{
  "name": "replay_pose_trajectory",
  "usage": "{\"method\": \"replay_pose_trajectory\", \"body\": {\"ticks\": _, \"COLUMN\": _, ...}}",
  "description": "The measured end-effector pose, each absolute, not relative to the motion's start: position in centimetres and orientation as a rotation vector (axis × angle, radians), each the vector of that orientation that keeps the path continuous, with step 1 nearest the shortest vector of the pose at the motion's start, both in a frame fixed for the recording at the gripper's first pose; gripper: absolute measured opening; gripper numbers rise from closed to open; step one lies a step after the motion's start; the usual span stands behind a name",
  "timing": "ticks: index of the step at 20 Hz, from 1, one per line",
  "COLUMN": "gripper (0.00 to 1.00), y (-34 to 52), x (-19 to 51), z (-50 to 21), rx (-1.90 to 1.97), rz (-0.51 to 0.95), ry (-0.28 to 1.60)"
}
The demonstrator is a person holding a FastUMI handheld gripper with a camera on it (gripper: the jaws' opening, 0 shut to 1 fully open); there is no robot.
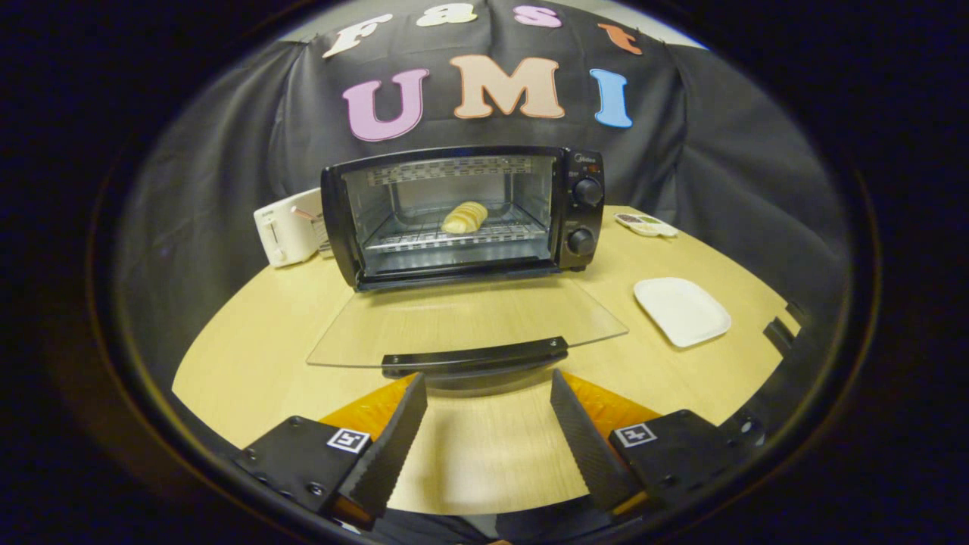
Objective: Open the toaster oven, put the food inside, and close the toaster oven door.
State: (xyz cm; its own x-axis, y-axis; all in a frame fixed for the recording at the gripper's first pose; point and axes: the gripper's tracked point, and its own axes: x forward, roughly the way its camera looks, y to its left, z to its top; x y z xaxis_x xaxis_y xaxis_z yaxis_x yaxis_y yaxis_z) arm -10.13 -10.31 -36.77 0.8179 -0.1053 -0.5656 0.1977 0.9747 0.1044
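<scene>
Spanning the scene, the rounded, pale wood-grain counter (pixel 250 356) carries all items. Beyond the tool stands the black, boxy toaster oven (pixel 463 216), two round knobs on its right panel; its small logo is illegible. Its clear glass door (pixel 465 322) lies folded down flat, the black bar handle (pixel 475 356) just ahead of the fingertips. The food (pixel 465 217), a pale ridged pastry, rests on the wire rack inside. A white toaster (pixel 288 227) sits left of the oven; a white rounded-square plate (pixel 681 310) lies ahead to the right. The tool (pixel 488 390) is level, its ribbed black fingers (pixel 397 439) spread wide, holding nothing.
</scene>
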Motion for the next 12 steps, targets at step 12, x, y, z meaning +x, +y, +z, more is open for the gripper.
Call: {"method": "replay_pose_trajectory", "body": {"ticks": 12, "gripper": 1.00, "y": -10.0, "x": -8.4, "z": -36.0, "rx": 0.190, "rz": -0.055, "ry": 0.495}}
